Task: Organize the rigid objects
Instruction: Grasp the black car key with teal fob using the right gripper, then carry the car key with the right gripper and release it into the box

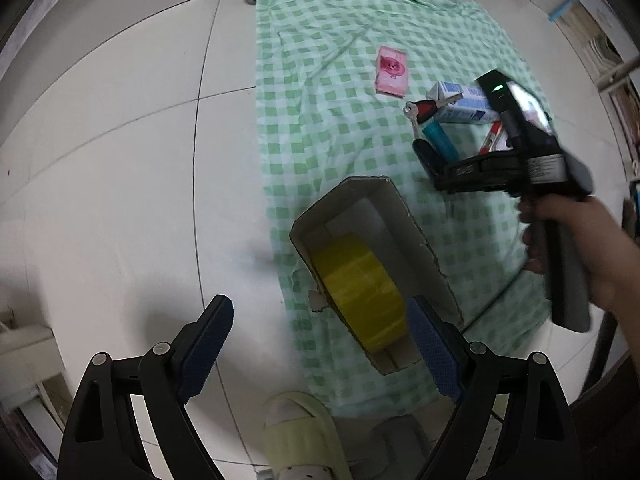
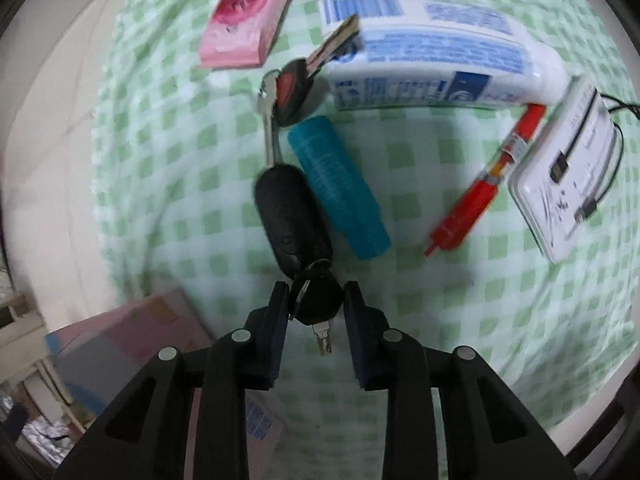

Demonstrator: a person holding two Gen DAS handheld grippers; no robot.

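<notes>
The left wrist view looks almost straight down from high above a green-and-white checked cloth [image 1: 320, 128] spread over a white tiled floor [image 1: 120, 160], its two blue-padded fingers [image 1: 208, 344] framing the lower edge. The right wrist view sits much nearer the same cloth [image 2: 400, 300], facing steeply down past its own fingers [image 2: 278, 320]. Both views share the flat pink box [image 1: 392, 70] [image 2: 246, 16], the teal plastic cylinder [image 1: 442, 140] [image 2: 340, 184], the black bunch of keys [image 1: 422, 128] [image 2: 292, 212] and the white-and-blue carton [image 1: 464, 104] [image 2: 432, 60].
</notes>
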